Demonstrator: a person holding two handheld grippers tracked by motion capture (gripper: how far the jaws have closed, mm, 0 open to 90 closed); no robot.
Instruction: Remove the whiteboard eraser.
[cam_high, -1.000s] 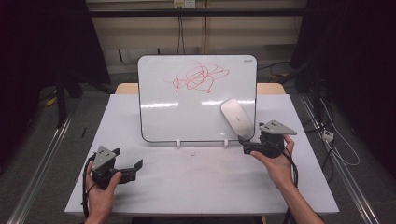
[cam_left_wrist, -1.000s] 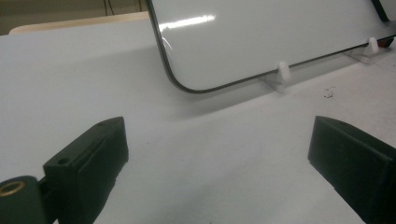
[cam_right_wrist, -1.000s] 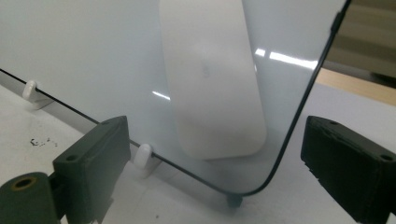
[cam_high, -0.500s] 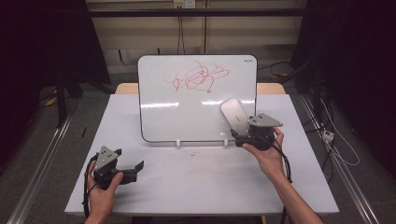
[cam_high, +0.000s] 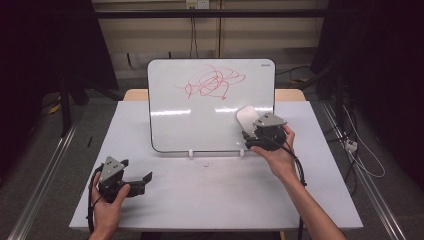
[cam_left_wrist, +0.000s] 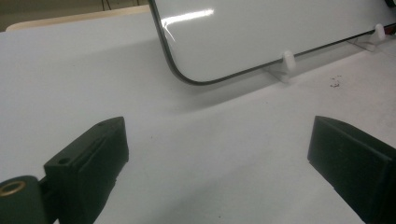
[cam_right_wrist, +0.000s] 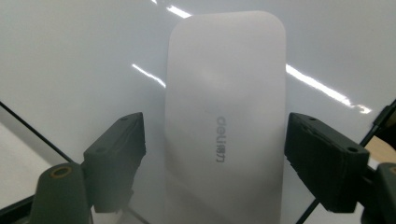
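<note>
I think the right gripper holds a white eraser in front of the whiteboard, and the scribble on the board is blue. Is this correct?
Not quite: the scribble is red, not blue, as the high view shows. The rest stands: the right gripper holds the white eraser in front of the whiteboard.

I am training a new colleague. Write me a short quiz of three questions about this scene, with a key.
1. True or false: the left gripper is open and holds nothing.
2. What colour is the scribble on the whiteboard? A) blue B) red C) green
3. Fill in the missing word: the right gripper holds a white ____ in front of the whiteboard.

Key: 1. true. 2. B. 3. eraser.
</note>
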